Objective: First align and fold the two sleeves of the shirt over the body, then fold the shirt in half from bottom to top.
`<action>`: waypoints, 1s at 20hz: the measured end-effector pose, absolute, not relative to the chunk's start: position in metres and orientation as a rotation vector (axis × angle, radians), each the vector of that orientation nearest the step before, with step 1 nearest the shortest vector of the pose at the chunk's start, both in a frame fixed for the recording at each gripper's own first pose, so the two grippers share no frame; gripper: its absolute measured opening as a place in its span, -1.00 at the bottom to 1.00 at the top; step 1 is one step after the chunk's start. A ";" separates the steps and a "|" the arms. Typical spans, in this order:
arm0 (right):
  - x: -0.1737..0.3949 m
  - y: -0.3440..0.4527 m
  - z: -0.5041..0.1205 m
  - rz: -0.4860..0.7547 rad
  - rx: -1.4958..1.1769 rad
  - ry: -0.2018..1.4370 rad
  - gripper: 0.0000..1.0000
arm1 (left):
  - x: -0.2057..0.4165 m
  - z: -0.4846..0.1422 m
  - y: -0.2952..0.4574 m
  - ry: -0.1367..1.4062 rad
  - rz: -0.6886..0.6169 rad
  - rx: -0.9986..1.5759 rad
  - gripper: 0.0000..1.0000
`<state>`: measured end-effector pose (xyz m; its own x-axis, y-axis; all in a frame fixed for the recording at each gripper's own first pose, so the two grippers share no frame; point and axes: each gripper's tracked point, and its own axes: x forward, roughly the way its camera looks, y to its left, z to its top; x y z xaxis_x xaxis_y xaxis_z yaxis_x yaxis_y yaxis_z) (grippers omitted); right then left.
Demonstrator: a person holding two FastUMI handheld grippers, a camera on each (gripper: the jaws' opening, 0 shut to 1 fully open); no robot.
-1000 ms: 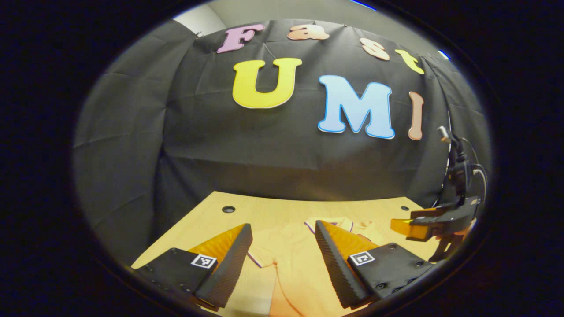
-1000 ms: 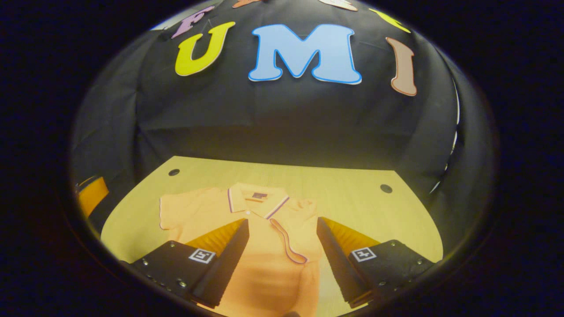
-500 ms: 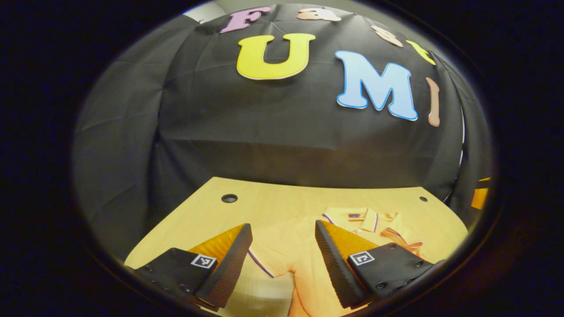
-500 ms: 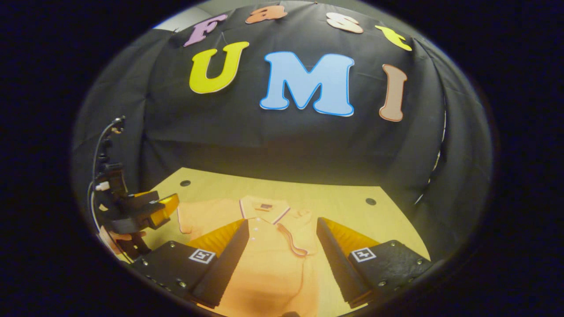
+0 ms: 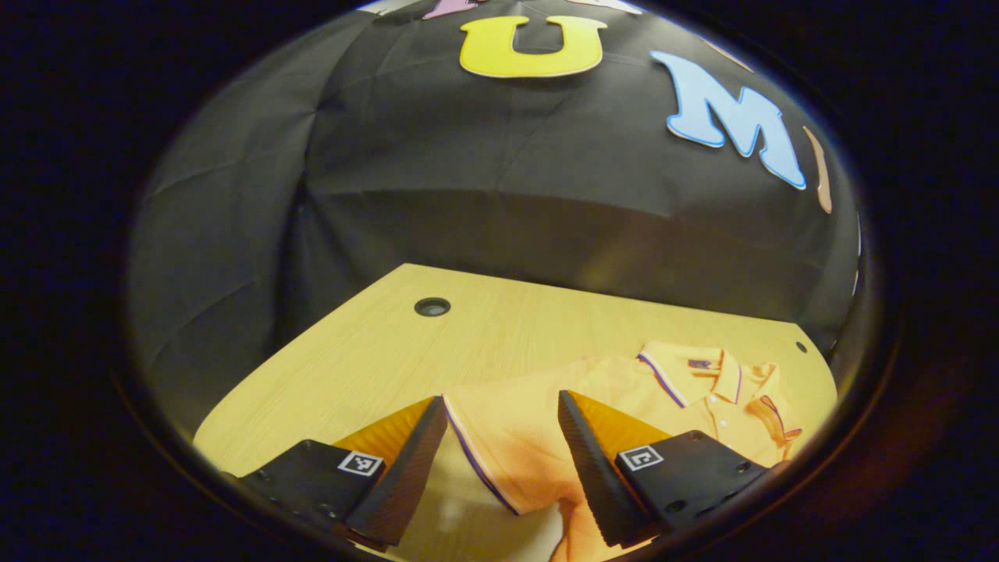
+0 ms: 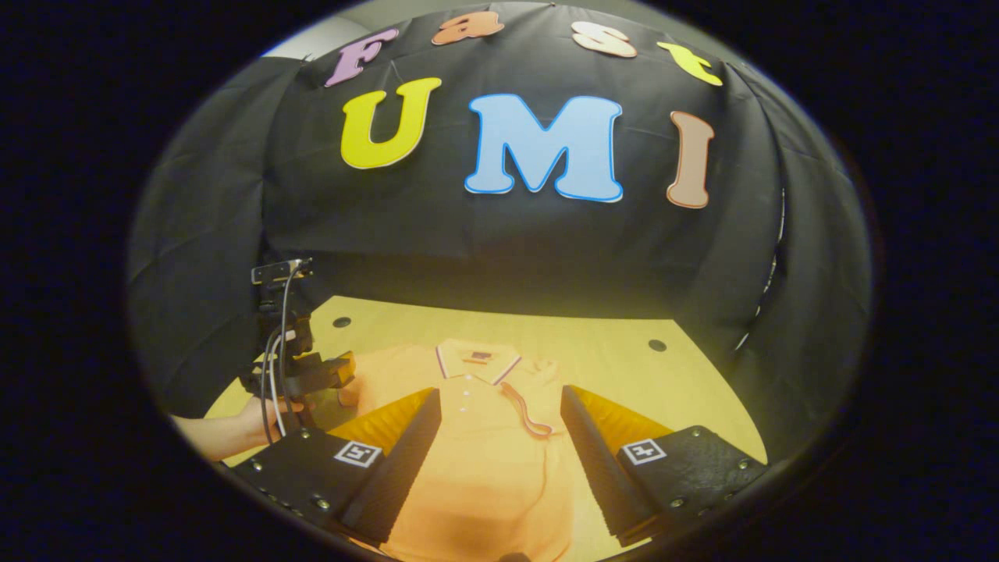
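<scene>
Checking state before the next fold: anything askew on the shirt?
Only mid-task unevenness: on the orange shirt, one sleeve is folded over the body beside the collar, while the other sleeve lies spread on the table between the open left tongs.

Wooden table (image 5: 499, 328), black cloth wall (image 5: 468, 203)

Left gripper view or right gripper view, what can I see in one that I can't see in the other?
Left gripper view: the open left gripper seen along its own fingers, with the flat sleeve of the shirt and its striped cuff between them.
Right gripper view: the open right gripper over the buttoned front, plus a hand holding the left gripper beside the sleeve.
Both: the orange shirt with its collar, the wooden table and the black cloth wall.
</scene>
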<state>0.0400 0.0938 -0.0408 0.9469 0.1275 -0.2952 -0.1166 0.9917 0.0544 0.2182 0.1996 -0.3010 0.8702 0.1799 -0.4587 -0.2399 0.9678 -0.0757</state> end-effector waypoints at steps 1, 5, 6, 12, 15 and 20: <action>0.037 0.092 -0.043 0.120 0.044 0.308 0.92 | 0.223 -0.308 0.202 0.479 0.219 -0.133 0.90; 0.026 0.086 -0.056 0.111 0.060 0.337 0.92 | 0.229 -0.333 0.207 0.539 0.219 -0.122 0.87; 0.026 0.086 -0.059 0.109 0.064 0.342 0.92 | 0.229 -0.336 0.206 0.548 0.217 -0.121 0.87; 0.021 0.091 -0.069 0.114 0.093 0.368 0.92 | 0.230 -0.347 0.201 0.584 0.207 -0.106 0.87; 0.017 0.097 -0.075 0.112 0.116 0.384 0.92 | 0.232 -0.354 0.198 0.616 0.200 -0.043 0.77; 0.011 0.104 -0.081 0.103 0.156 0.399 0.92 | 0.237 -0.354 0.186 0.609 0.162 -0.053 -0.14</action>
